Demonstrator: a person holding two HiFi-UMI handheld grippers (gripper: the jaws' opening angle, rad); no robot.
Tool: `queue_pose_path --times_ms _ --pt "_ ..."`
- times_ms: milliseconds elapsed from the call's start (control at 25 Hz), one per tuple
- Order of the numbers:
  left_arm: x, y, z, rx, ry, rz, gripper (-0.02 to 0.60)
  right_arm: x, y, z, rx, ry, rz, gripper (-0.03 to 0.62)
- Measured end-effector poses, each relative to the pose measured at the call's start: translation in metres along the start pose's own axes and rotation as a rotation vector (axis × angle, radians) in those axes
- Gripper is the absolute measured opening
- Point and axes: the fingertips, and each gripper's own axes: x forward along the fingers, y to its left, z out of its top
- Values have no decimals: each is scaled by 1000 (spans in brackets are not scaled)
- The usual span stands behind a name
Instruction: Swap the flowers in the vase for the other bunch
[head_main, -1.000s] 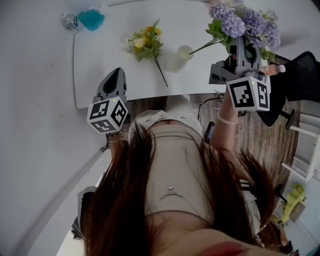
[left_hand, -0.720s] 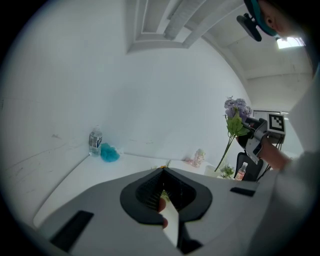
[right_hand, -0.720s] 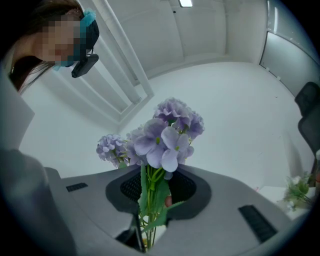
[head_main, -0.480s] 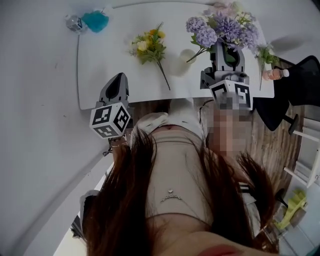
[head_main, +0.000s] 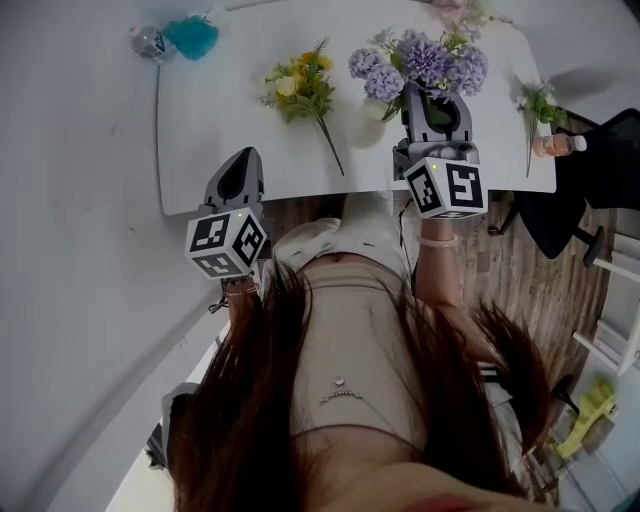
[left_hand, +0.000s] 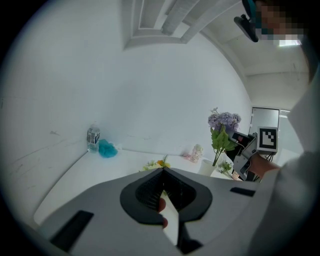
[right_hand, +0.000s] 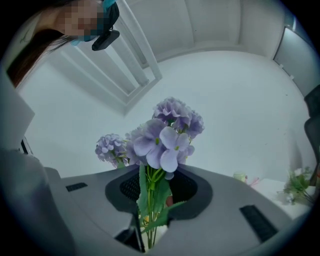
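My right gripper is shut on the stems of the purple flower bunch, which stands upright in its jaws. It holds the bunch over the table, right beside the small white vase. In the left gripper view the stems' lower ends hang close to the vase; I cannot tell whether they touch it. The yellow bunch lies flat on the white table, left of the vase. My left gripper is shut and holds nothing, hovering at the table's near edge.
A water bottle and a teal object sit at the table's far left corner. A small green sprig and a pink bottle are at the right end. A black chair stands beyond that end.
The right gripper has come down and to the left with the purple bunch, from the table's right end to beside the vase. The left gripper has stayed where it was.
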Motion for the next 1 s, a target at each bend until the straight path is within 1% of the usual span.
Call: queue_pose_path --times_ms 120,520,800,1000 --pt "1 -2 -1 8 7 -4 3 0 2 -12 8 27 9 109" --pt "-1 -9 -2 17 14 -4 3 -1 0 -32 30 75 16 109" --pt "-4 -6 -7 17 22 11 3 0 7 -52 15 143 41 109" --pt "-2 -9 -5 21 25 7 3 0 8 -59 2 182 53 109"
